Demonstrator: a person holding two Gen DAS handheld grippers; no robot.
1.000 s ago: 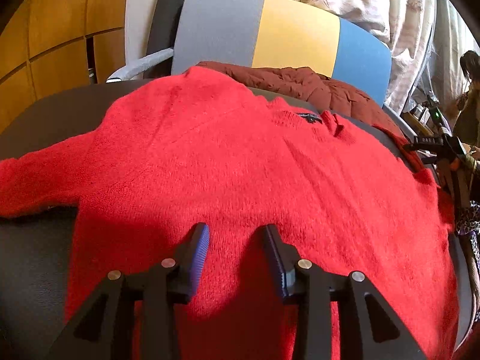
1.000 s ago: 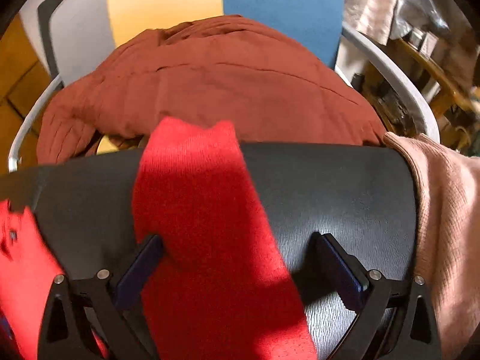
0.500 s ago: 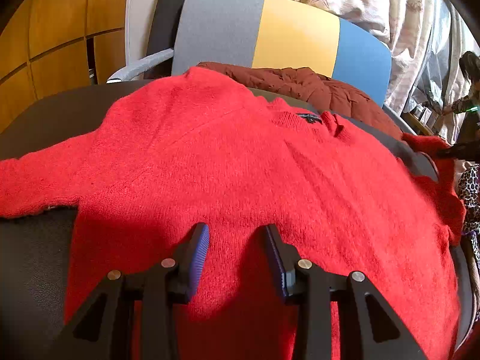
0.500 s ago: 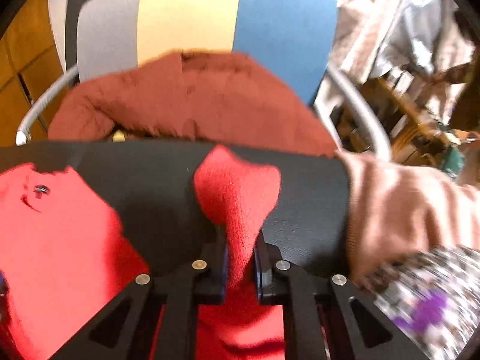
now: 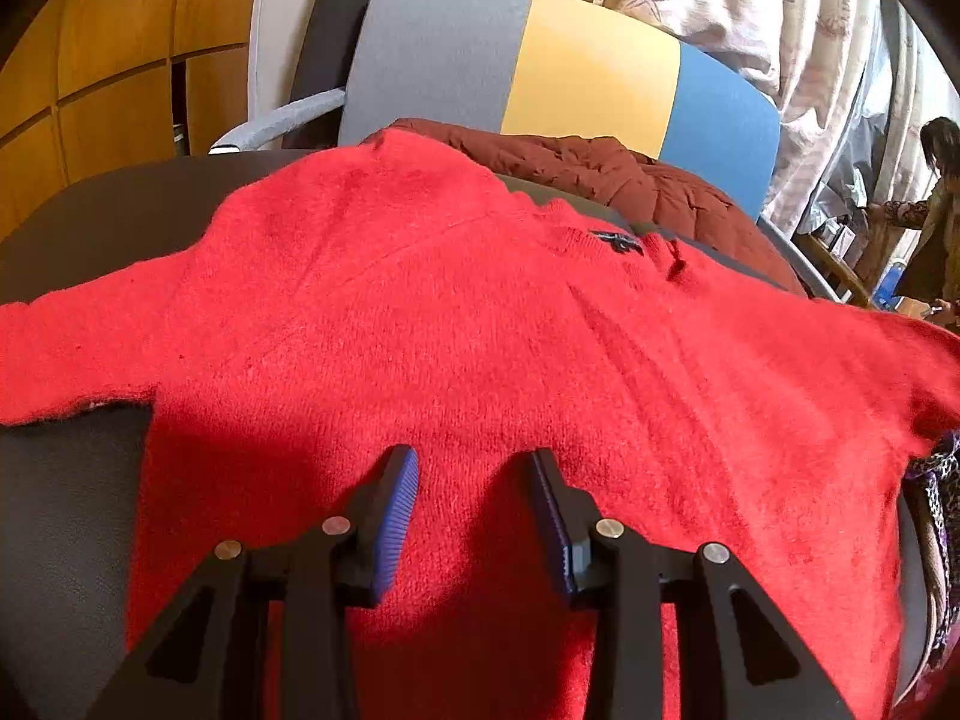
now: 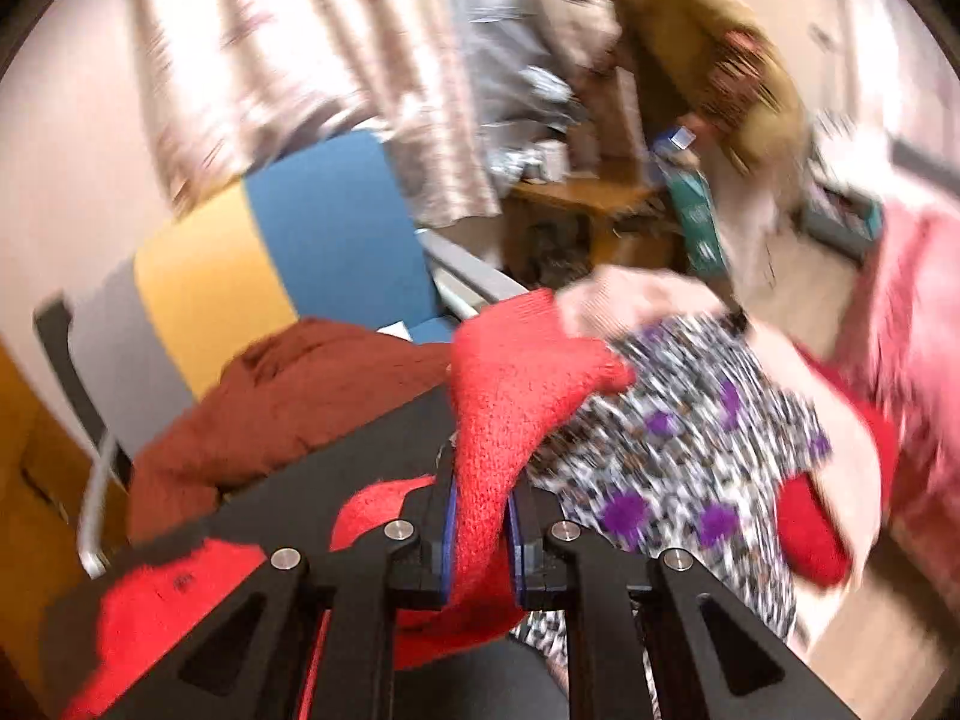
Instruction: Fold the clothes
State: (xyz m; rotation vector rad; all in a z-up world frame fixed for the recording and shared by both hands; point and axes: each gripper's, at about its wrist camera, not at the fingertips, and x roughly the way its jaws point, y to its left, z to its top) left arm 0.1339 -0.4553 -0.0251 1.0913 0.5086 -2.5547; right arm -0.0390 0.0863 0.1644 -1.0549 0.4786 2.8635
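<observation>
Right gripper (image 6: 480,480) up front: pinches the cuff end of the sleeve (image 6: 510,384) between both pads, jaws having just closed on the knit, and holds it raised off the dark surface (image 6: 372,450). Looks like the start of a first fold, sleeve to be carried across the body.

Left gripper (image 5: 474,480): hangs half spread over the lower body of the red sweater (image 5: 480,330), nothing between the pads. Impossible to tell whether the tips touch the knit. Seemingly posted there to keep the body from sliding while the sleeve travels.

Elsewhere on the surface: lies spread flat, neckline label (image 5: 618,240) toward the far edge, other sleeve stretched out to the left side and not yet folded.

Just behind, a grey, yellow and blue striped chair (image 5: 588,60), with a rust-brown quilted jacket (image 5: 600,168) heaped on it right up against the far edge. Beside the lifted sleeve, blurred, a black-and-white patterned garment with purple spots (image 6: 690,420) and something pink (image 6: 900,300). Close enough, on a guess, to catch the sleeve. Well beyond, a person in a mustard top (image 6: 690,30), bent over a wooden table, clear of the work.
</observation>
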